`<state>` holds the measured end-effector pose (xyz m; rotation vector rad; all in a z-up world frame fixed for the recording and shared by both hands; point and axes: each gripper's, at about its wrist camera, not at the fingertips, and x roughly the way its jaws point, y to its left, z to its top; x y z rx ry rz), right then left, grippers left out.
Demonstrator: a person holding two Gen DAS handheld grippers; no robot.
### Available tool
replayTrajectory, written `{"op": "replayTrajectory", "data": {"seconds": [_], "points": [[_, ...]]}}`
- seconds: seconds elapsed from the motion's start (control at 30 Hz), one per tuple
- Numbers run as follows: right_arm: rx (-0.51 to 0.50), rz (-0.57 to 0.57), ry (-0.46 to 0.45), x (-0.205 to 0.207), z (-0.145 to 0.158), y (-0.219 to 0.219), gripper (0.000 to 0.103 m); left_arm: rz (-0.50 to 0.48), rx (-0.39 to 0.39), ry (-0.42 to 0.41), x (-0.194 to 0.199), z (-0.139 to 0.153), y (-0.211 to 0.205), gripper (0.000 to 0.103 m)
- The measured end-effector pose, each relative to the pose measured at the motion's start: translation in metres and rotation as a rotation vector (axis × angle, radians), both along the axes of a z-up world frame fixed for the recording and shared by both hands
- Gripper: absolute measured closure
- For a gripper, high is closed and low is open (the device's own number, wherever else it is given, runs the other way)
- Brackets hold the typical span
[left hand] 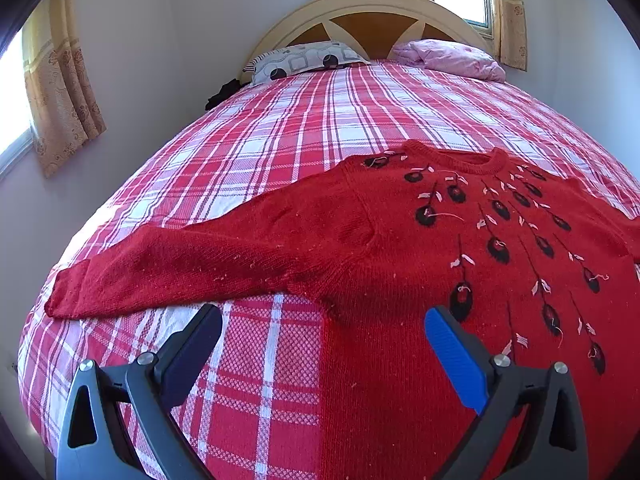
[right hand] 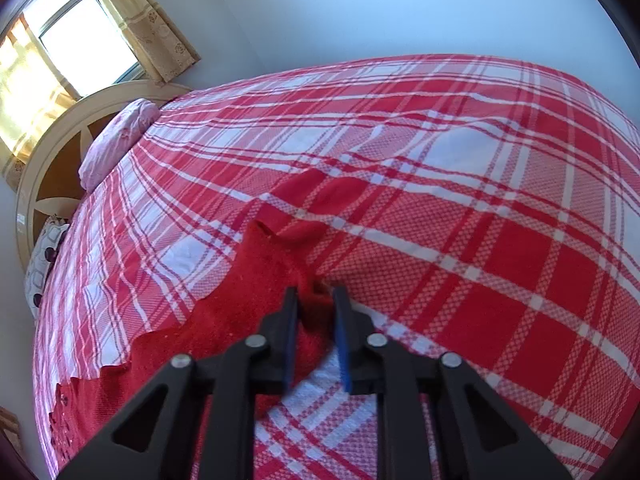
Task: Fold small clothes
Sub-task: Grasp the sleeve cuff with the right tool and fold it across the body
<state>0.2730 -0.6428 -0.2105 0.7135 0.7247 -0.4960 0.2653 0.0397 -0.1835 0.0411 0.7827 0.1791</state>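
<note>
A small red knitted sweater [left hand: 400, 240] with black and pink embroidery lies flat, front up, on the plaid bed. Its left sleeve [left hand: 168, 272] stretches out towards the bed's left edge. My left gripper [left hand: 324, 328] is open and empty, just above the sweater's side seam below that sleeve. In the right wrist view my right gripper [right hand: 314, 300] is shut on the sweater's other sleeve [right hand: 280, 268], pinching the red knit near its cuff end, which bunches beyond the fingertips.
The bed [left hand: 280, 128] has a red-and-white plaid cover. A patterned pillow [left hand: 304, 60] and a pink bundle [left hand: 448, 58] lie at the headboard. A dark item [left hand: 222, 94] sits by the wall. Walls stand close on the left and right sides.
</note>
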Motion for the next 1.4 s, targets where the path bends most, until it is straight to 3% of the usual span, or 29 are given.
{"op": "replayTrajectory", "data": {"seconds": [0.2,0.37,0.57,0.7,0.93,1.17,1.3,1.33,1.4], "points": [[-0.033,0.062,-0.012,0.004,0.016,0.019,0.09,-0.002,-0.028,0.007,-0.005,0.0,0.005,0.001],[-0.105,0.179,-0.068,0.015,0.055,0.067,0.09,-0.008,-0.048,-0.01,-0.013,0.003,0.007,0.001],[-0.229,0.432,-0.139,0.042,0.109,0.18,0.09,-0.019,-0.077,-0.02,-0.025,0.004,0.011,0.001],[-0.288,0.626,-0.173,0.058,0.128,0.273,0.091,-0.024,-0.095,-0.032,-0.033,0.006,0.017,0.001],[-0.325,0.908,-0.192,0.073,0.118,0.418,0.091,-0.01,-0.123,-0.038,-0.042,0.005,0.034,0.001],[-0.34,1.112,-0.116,0.086,0.065,0.521,0.091,0.007,-0.134,-0.05,-0.048,0.007,0.049,0.001],[-0.353,1.177,-0.052,0.085,0.029,0.547,0.084,-0.001,-0.151,-0.045,-0.048,0.007,0.051,0.001],[-0.355,1.183,-0.043,0.082,0.024,0.548,0.067,-0.005,-0.154,-0.043,-0.046,0.007,0.05,0.001],[-0.305,1.211,-0.055,0.075,0.02,0.543,0.042,-0.022,-0.17,-0.039,-0.042,0.008,0.046,0.001]]}}
